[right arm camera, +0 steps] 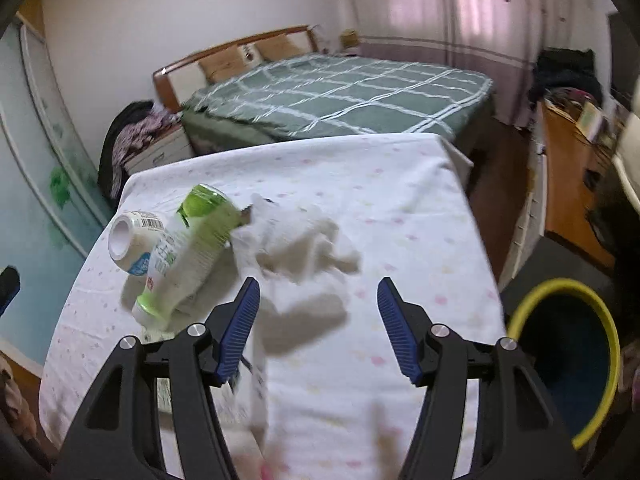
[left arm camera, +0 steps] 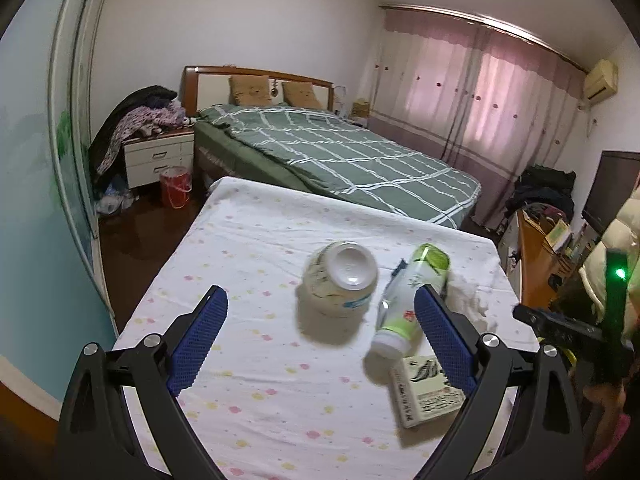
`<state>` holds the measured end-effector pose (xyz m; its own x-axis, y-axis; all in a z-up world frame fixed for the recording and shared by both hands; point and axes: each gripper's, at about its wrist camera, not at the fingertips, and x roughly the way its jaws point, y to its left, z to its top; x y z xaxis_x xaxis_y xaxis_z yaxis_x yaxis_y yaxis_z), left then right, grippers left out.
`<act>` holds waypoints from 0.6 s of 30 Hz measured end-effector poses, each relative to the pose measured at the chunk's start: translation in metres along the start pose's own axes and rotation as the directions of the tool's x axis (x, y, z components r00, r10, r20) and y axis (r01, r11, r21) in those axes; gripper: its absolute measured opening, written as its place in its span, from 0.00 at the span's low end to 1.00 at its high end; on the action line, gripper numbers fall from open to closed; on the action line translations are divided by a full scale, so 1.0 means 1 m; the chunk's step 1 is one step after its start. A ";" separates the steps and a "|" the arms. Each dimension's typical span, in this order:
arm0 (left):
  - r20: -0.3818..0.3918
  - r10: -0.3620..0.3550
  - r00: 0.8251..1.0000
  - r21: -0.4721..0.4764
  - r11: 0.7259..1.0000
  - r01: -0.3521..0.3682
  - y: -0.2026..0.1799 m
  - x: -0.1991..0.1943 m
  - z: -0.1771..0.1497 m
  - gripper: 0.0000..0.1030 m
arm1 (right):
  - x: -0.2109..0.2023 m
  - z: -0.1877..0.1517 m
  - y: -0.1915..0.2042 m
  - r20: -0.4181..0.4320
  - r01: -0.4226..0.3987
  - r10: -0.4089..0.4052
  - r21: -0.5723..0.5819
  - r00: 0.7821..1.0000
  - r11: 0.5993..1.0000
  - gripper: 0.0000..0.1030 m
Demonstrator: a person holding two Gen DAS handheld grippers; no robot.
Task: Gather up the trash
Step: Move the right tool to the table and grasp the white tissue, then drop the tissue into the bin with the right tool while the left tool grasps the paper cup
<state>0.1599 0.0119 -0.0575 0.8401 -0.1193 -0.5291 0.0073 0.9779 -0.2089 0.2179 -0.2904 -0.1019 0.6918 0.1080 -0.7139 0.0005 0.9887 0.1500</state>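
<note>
On the flower-print tablecloth a small white bottle lies with its bottom towards me. Beside it a green-and-white bottle lies on a small printed box, with crumpled tissue to the right. My left gripper stands wide open just short of the white bottle, with nothing between its pads. In the right wrist view the crumpled tissue lies just ahead of my right gripper, which is open and empty. To its left are the green bottle and the white bottle.
A dark bin with a yellow-green rim stands on the floor off the table's right edge. Beyond the table are a bed with a green checked cover, a nightstand piled with clothes, a red bucket and a wooden desk.
</note>
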 end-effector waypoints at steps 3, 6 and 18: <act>0.001 0.011 1.000 -0.013 1.000 -0.011 0.004 0.004 -0.003 0.90 | 0.020 0.011 0.011 -0.037 -0.016 0.015 -0.028 0.999 0.999 0.57; -0.004 0.016 1.000 -0.015 1.000 -0.016 0.001 0.009 -0.004 0.90 | 0.038 0.019 0.019 -0.069 -0.021 0.017 -0.051 0.997 0.998 0.57; -0.034 -0.002 0.999 -0.011 1.000 0.002 -0.010 0.022 -0.011 0.90 | 0.083 0.013 0.016 -0.165 -0.017 0.011 -0.035 0.986 0.999 0.32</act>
<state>0.1724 -0.0021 -0.0756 0.8212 -0.1275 -0.5562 0.0029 0.9756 -0.2194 0.2848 -0.2673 -0.1495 0.5630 0.1347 -0.8154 -0.0370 0.9898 0.1379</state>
